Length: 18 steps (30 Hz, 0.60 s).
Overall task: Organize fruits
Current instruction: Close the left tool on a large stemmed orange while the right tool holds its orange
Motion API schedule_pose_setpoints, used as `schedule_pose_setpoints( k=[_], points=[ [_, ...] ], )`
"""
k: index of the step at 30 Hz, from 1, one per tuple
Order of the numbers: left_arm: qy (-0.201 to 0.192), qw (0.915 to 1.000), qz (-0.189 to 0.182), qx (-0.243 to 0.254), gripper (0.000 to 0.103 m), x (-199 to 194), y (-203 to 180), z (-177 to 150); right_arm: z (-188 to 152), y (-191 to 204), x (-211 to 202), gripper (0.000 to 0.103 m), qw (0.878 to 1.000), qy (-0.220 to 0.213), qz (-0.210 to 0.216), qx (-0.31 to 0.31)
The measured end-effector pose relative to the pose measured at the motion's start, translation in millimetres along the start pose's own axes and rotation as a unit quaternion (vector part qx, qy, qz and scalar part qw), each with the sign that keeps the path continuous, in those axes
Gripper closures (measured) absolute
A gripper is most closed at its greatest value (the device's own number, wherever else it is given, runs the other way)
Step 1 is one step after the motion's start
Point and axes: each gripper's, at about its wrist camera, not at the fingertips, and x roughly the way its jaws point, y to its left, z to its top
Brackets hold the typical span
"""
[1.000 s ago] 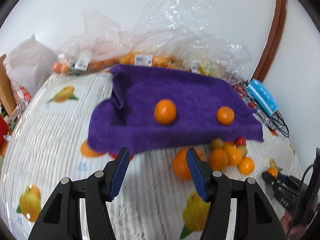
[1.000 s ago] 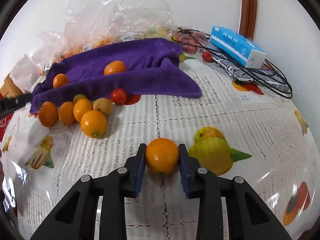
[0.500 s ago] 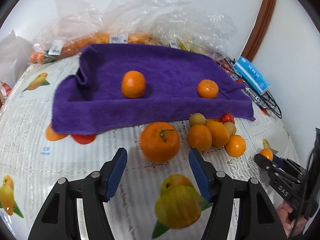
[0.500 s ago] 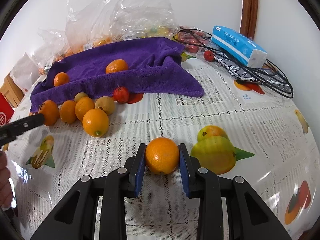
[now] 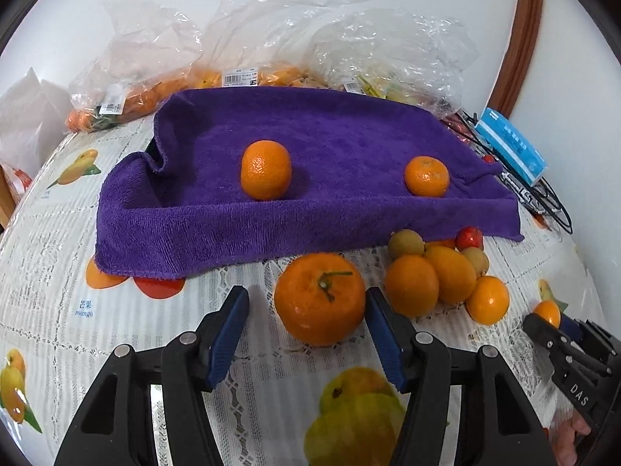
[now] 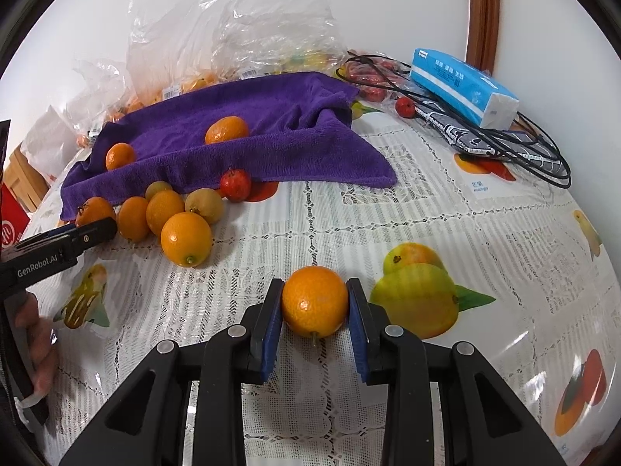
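Now my left tongs (image 5: 306,322) stand over the desk (image 5: 58,272) with the big stemmed orange (image 5: 320,298) between the blue pads. The right pad (image 5: 378,318) is at the fruit's side; the left pad (image 5: 229,330) stands clear with desk showing in the gap, so nothing is gripped yet. The jaws have just been closing a little around it.

Landmark: purple towel (image 5: 310,178). The big orange sits on the desk just in front of the towel's near hem. Two mandarins lie on the towel itself, one mid-cloth (image 5: 266,169), one toward its right corner (image 5: 427,171). To the right of the big orange, also at the hem, a cluster of small fruit (image 5: 438,272): several orange ones touching each other, two dull yellow-brown ones and one red one (image 5: 469,237) against the cloth edge.

My right tongs (image 6: 314,303) are clamped on a small orange (image 6: 314,301), both pads pressed to its sides, well in front of the towel's front corner and over the fruit-print cloth. Whether it rests on the desk or is lifted slightly I cannot tell from this angle.

Behind the towel: clear plastic bags (image 5: 330,39) of fruit with price labels. Right of the towel: a blue tissue pack (image 6: 464,85) lying on black cables (image 6: 516,143).
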Motion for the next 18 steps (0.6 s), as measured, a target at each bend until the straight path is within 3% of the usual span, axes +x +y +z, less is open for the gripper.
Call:
schedule_pose_setpoints(
  k=[5, 7, 14, 18],
  points=[
    [0.007, 0.9994, 0.022, 0.027, 0.046, 2.0, -9.8, -0.2, 0.2, 1.4, 0.2, 0.070, 1.000, 0.000, -0.004, -0.004],
    [0.003, 0.9995, 0.010, 0.030, 0.062, 0.1, -10.6, -0.5, 0.0, -0.1, 0.1, 0.071, 1.000, 0.000, 0.000, -0.001],
    [0.004, 0.9996, -0.029, -0.003, 0.061, -5.5, 0.9, 1.2, -0.2, 2.3, -1.4, 0.072, 1.000, -0.002, -0.009, -0.003],
    [-0.001, 0.9995, -0.033, -0.005, 0.061, -11.4, 4.0, 2.3, -0.9, 0.1, -2.5, 0.072, 1.000, -0.006, -0.001, 0.000]
  ],
)
